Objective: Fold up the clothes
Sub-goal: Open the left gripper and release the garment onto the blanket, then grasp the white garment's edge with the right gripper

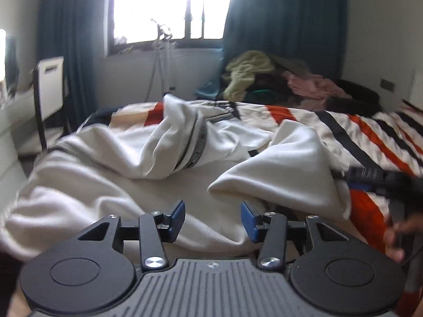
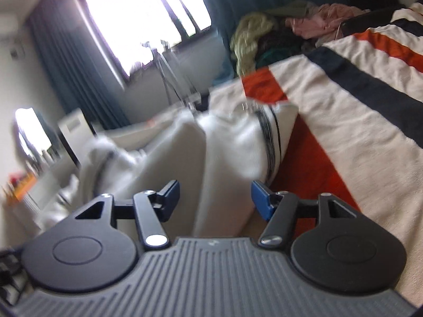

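Observation:
A crumpled white garment (image 1: 137,145) with a dark patterned band lies spread over the bed. My left gripper (image 1: 212,218) hovers open just above its near part, blue pads apart, nothing between them. At the right edge of the left wrist view the other gripper's dark body (image 1: 380,178) sits beside a raised white fold (image 1: 285,163), with a hand (image 1: 396,235) below it. The right wrist view is tilted and blurred: my right gripper (image 2: 215,199) is open over the same white garment (image 2: 227,153), whose banded edge (image 2: 269,142) lies against the blanket.
The bed carries a cream blanket with orange and black stripes (image 1: 357,129) (image 2: 343,100). A heap of other clothes (image 1: 277,79) (image 2: 285,26) sits at the far side under teal curtains. A white chair (image 1: 50,89) stands left of the bed, a tripod (image 1: 158,60) by the window.

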### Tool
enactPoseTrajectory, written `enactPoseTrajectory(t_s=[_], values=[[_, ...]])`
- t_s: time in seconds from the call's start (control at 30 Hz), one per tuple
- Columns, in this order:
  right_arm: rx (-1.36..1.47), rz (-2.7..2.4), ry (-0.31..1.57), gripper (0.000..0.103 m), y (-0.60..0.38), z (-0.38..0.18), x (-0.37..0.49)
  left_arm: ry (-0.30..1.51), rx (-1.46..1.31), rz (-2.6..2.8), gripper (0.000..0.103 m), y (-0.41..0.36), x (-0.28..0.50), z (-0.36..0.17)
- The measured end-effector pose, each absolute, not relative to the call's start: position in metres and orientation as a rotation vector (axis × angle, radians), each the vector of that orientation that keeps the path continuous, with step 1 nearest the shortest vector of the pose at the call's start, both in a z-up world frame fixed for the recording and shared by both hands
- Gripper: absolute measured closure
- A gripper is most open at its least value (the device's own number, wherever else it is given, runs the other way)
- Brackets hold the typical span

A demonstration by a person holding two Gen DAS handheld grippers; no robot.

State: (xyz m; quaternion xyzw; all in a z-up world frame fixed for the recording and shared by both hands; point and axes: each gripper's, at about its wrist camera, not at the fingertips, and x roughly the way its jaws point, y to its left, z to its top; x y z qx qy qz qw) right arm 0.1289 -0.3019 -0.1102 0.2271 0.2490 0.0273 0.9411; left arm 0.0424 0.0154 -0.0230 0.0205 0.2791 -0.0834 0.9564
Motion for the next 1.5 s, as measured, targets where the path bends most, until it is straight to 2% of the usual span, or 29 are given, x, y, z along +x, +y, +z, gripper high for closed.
enactPoseTrajectory(t_s=[0.1, 0.17, 0.2, 0.33, 0.5, 0.7, 0.9, 0.93, 1.0, 1.03, 1.07, 1.13, 1.3, 1.43, 1.5], values=[[0.464, 0.025, 0.552, 0.069, -0.304, -0.120, 0.133, 0.564, 0.041, -0.133, 0.054, 0.017, 0.048, -0.027], [0.464, 0.006, 0.539, 0.089, -0.307, -0.121, 0.130, 0.555, 0.059, -0.126, 0.054, 0.014, 0.049, -0.029], [0.453, -0.006, 0.519, 0.093, -0.307, -0.119, 0.126, 0.553, 0.065, -0.125, 0.054, 0.012, 0.050, -0.030], [0.435, -0.078, 0.416, 0.096, -0.312, -0.107, 0.109, 0.545, 0.073, -0.125, 0.054, 0.005, 0.051, -0.034], [0.594, -0.259, 0.307, 0.097, -0.350, -0.099, 0.078, 0.536, 0.081, -0.102, 0.055, 0.004, 0.048, -0.035], [0.940, -0.452, 0.367, 0.097, -0.404, -0.132, 0.047, 0.538, 0.070, -0.080, 0.055, 0.007, 0.045, -0.036], [1.110, -0.322, 0.411, 0.093, -0.413, -0.134, 0.038, 0.551, 0.058, -0.050, 0.055, 0.011, 0.043, -0.037], [1.119, -0.294, 0.431, 0.090, -0.414, -0.131, 0.038, 0.556, 0.044, -0.050, 0.055, 0.013, 0.043, -0.037], [1.116, -0.258, 0.472, 0.074, -0.416, -0.123, 0.037, 0.565, 0.017, -0.051, 0.055, 0.016, 0.044, -0.037], [1.094, -0.242, 0.500, 0.057, -0.418, -0.117, 0.040, 0.564, 0.002, -0.059, 0.055, 0.017, 0.044, -0.036], [1.068, -0.224, 0.529, 0.044, -0.420, -0.110, 0.043, 0.563, -0.009, -0.065, 0.056, 0.018, 0.043, -0.035], [0.979, -0.192, 0.585, 0.042, -0.423, -0.096, 0.053, 0.558, -0.017, -0.070, 0.056, 0.018, 0.043, -0.034], [0.434, -0.098, 0.622, 0.042, -0.398, -0.062, 0.095, 0.561, -0.016, -0.081, 0.056, 0.015, 0.044, -0.032], [0.009, -0.020, 0.656, 0.045, -0.371, -0.074, 0.131, 0.577, -0.021, -0.080, 0.055, 0.014, 0.047, -0.035], [-0.097, -0.058, 0.672, 0.045, -0.367, -0.089, 0.142, 0.586, -0.020, -0.080, 0.055, 0.012, 0.050, -0.036]])
